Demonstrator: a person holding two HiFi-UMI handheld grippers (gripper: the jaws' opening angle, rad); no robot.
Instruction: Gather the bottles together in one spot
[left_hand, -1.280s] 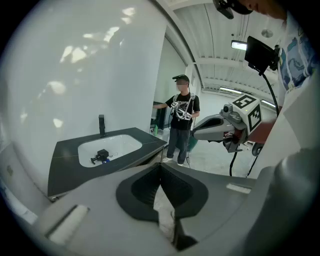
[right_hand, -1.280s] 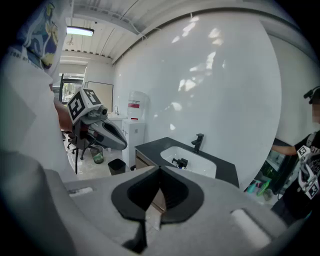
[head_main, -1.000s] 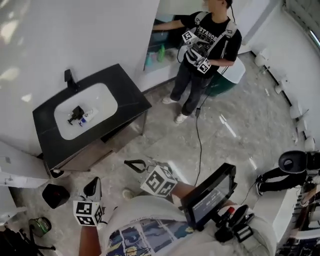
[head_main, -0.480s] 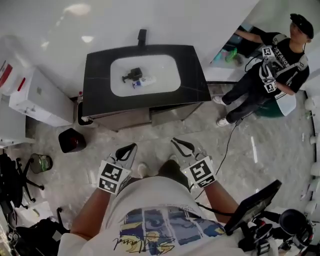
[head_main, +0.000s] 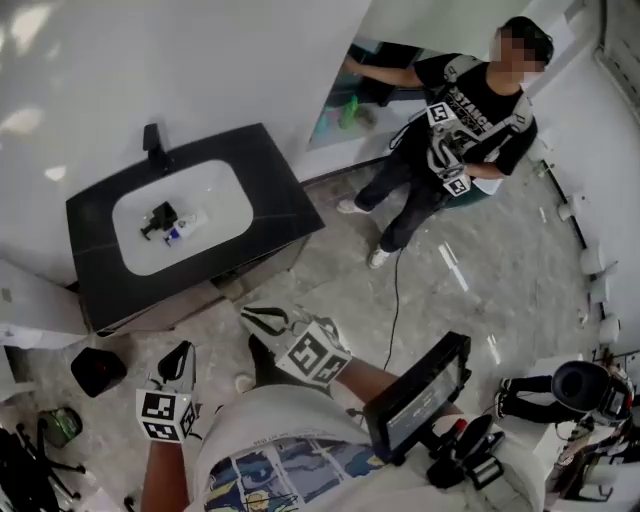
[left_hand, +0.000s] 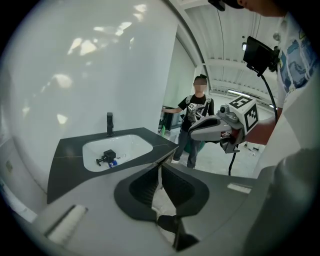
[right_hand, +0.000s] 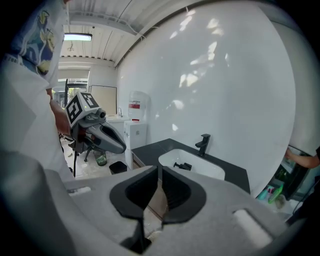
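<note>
A small clear bottle with a blue cap (head_main: 186, 232) lies in the white basin (head_main: 225, 200) beside a black object (head_main: 155, 220). The left gripper view also shows the bottle (left_hand: 113, 162). Two green bottles (head_main: 348, 112) stand on a low shelf by the wall opening. Both grippers hang over the floor in front of the sink, well short of it. My left gripper (head_main: 184, 352) is shut and empty. My right gripper (head_main: 252, 316) has its jaws all but together, with nothing between them.
The black counter (head_main: 275, 195) carries a black faucet (head_main: 152, 140). Another person (head_main: 450, 120) with grippers stands at the back right, a cable trailing on the floor. A black bin (head_main: 97, 368) and a white cabinet (head_main: 30, 320) sit left. A monitor (head_main: 415, 395) is at my right.
The head view has swung, so the sink now sits up and to the left instead of straight ahead. Both grippers stay low near my body, the left one lower and further back.
</note>
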